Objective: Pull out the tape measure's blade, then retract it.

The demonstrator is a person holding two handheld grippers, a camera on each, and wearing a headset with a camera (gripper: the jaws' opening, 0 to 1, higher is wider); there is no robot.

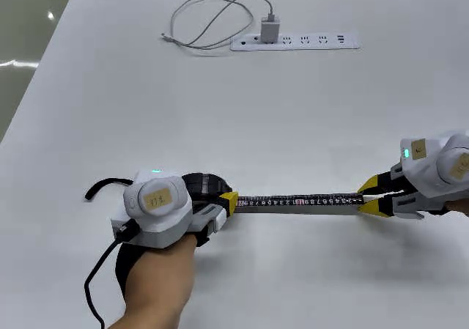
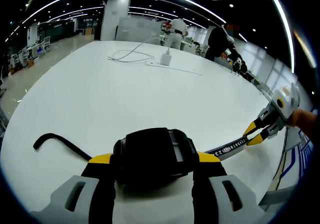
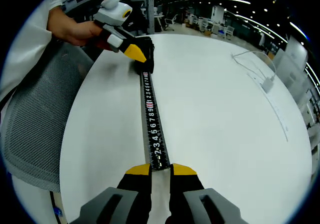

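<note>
At the far left of the head view, a black wrist strap (image 1: 101,187) curls on the white surface (image 1: 220,124), trailing from the tape measure (image 1: 207,185). The left tool (image 1: 223,209) is clamped on the tape measure's black case, one yellow-tipped jaw on either side. In the left gripper view the case (image 2: 155,154) sits squarely between that tool's jaws (image 2: 154,159), and the strap (image 2: 55,140) lies off to its left. A dark cable (image 1: 99,270) hangs from the left tool beside the person's hand (image 1: 157,281).

From the case the blade (image 1: 300,200) runs out to the right, low over the surface, with its numbers facing up. Its far end sits between the yellow tips of the right tool (image 1: 374,197), which is closed on it. The right gripper view looks back down the blade (image 3: 152,124) from that tool's jaws (image 3: 160,170) to the case (image 3: 146,54) and the left tool (image 3: 134,50).

Nothing lies across the blade's path. Well beyond it, near the far edge of the surface, a white cord (image 1: 209,21) loops from a charger (image 1: 270,30) plugged into a white power strip (image 1: 297,42). A grey mesh chair (image 3: 35,129) stands beside the surface in the right gripper view.
</note>
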